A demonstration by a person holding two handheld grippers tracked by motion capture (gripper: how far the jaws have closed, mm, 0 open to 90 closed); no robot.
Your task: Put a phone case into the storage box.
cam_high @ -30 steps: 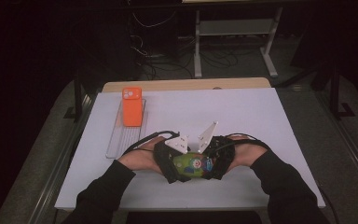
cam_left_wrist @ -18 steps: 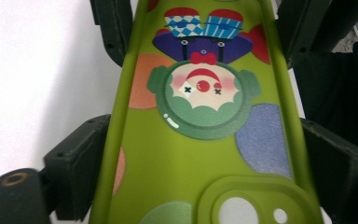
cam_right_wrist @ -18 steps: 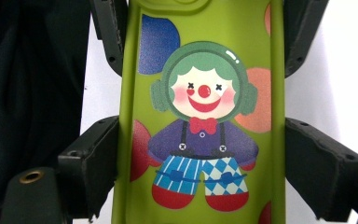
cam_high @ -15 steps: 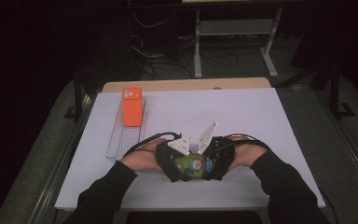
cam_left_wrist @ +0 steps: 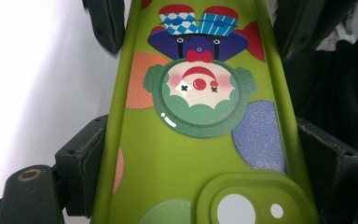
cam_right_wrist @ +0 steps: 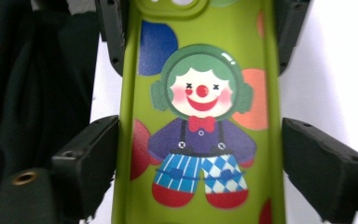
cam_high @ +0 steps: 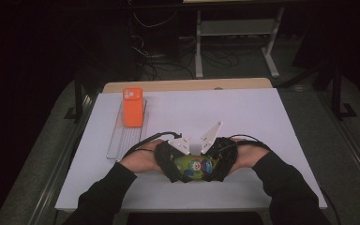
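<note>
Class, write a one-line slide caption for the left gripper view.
Left claw shut on the green clown phone case.

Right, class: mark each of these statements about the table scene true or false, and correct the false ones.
1. The left gripper is shut on the green phone case. True.
2. The orange phone lies in the person's hands. False: it rests on the clear tray, away from both hands.
3. The case has a clown printed on it. True.
4. The clown's hair is yellow. False: it is green.
</note>
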